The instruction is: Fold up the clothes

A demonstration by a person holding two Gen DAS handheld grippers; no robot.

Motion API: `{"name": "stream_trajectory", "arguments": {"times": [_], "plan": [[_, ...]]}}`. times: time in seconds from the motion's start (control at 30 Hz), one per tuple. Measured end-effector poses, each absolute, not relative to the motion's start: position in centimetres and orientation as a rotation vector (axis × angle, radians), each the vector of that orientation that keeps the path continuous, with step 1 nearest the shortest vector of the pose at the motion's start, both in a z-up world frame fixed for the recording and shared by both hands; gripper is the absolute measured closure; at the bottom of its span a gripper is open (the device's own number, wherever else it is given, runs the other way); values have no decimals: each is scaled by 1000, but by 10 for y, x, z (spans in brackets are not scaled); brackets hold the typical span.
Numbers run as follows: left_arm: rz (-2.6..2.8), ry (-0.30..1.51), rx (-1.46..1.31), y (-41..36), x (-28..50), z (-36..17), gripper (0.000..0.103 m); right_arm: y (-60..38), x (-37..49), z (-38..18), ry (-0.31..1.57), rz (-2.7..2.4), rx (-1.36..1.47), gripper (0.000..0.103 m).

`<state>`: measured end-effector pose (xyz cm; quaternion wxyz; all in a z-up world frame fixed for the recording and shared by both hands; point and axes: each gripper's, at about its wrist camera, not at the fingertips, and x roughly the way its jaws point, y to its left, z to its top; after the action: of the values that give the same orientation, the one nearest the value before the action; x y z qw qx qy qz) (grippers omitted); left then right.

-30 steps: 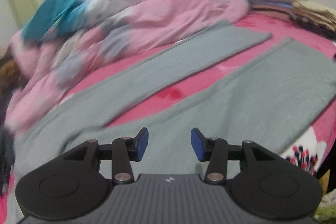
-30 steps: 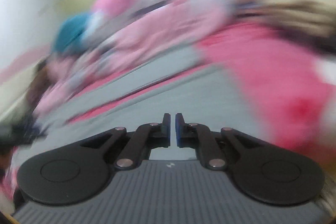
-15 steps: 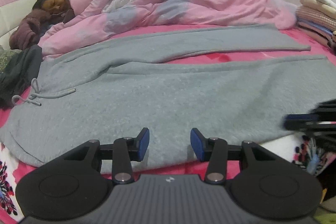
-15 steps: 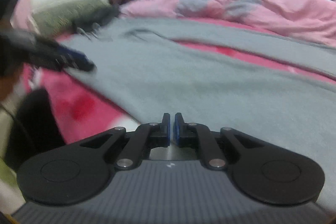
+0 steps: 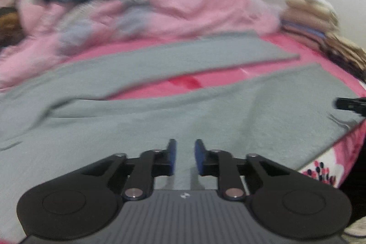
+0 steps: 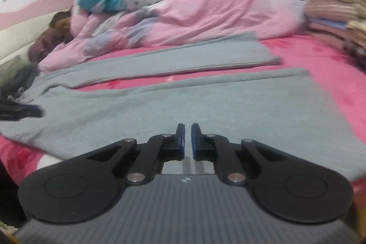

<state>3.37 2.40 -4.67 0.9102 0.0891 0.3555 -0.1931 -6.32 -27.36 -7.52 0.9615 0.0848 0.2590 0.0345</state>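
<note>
Over the near hem: both grippers are hovering low above grey trousers spread flat on a pink bed.
Left gripper (image 5: 184,157): jaws have just been closing and are now standing narrow, a slim gap showing between the blue pads; grey cloth is lying under them, but whether any is being pinched, I cannot tell.
Right gripper (image 6: 187,141): pads are sitting nearly together with only a sliver of light between; nothing is showing between them, just cloth beneath.
Trousers (image 6: 205,104): they are lying across the bed (image 6: 320,56), waist end toward the left of the right-wrist view, two legs running out to the right with a strip of pink sheet showing between them.
Far leg (image 5: 183,58): it is resting flat and straight, apart from the near one.
Near leg (image 5: 228,111): this is running right under both grippers, smooth, its edge at the bed's side.
Quilt (image 6: 205,8): it is heaped up behind the trousers, pink and bunched.
Stack (image 6: 331,1): folded clothes are already piled at the far right corner, so some of the job looks done.
Progress: the trousers are laid out but not yet folded, by my reading; leg-over-leg and the lengthwise folds are all still waiting.
Focus: both views are smearing a little, the left one worse.
</note>
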Motion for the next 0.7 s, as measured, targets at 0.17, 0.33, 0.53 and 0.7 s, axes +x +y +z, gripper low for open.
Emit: {"name": "stream_trajectory", "arguments": {"times": [0.17, 0.33, 0.53, 0.7], "plan": [[-327, 839, 174, 17, 85, -68, 95, -278, -55, -106, 577, 85, 233, 98], [-217, 849, 121, 35, 133, -73, 97, -285, -55, -112, 575, 109, 284, 99], [-106, 775, 267, 27, 158, -78, 100, -285, -56, -115, 566, 111, 282, 99], [-132, 721, 230, 13, 131, -44, 91, -287, -56, -116, 563, 120, 292, 99]]}}
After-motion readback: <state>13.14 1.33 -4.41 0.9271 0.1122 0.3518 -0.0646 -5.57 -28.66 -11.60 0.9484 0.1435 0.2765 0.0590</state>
